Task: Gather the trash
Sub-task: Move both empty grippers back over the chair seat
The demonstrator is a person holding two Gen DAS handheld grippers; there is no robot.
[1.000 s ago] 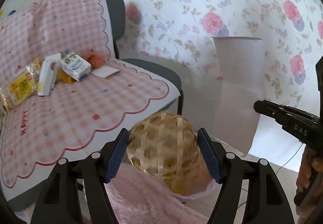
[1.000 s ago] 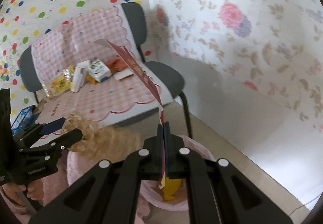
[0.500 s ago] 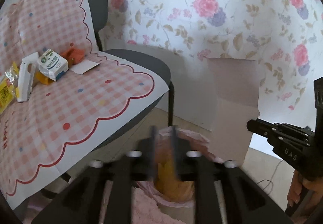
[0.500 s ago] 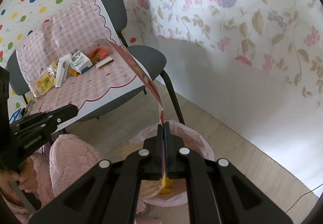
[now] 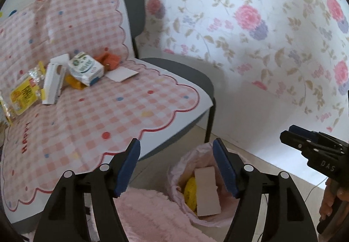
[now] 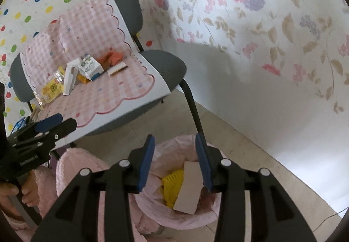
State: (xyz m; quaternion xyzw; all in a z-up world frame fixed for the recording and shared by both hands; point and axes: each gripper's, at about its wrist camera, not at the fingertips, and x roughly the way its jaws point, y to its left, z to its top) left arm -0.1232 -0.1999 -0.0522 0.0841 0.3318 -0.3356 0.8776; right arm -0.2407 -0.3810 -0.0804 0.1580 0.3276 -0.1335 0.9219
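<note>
Both hand-held grippers hang over the bin [image 6: 152,211], low in the frame, and neither has anything in it. The right hand-held gripper [image 6: 175,161] has its jaws parted about halfway, directly above the bin's mouth; the left hand-held gripper [image 5: 176,167] is spread wide, with nothing between its blue pads. Inside the pink liner a card [image 6: 189,189] leans against a yellow net [image 6: 171,185], so I'd judge one drop is finished and the step in hand is going for the next piece. The rest of the trash sits on the chair [image 5: 183,80], upper left of the frame: a carton [image 5: 86,68], a white box [image 5: 53,80], a yellow packet [image 5: 23,95], an orange wrapper [image 5: 110,59] and a white slip [image 5: 122,73], all bunched together on the checked cloth [image 5: 109,115]. The next move calls for swinging an open gripper up and left to that pile and closing on one piece without dragging its neighbours off the seat
</note>
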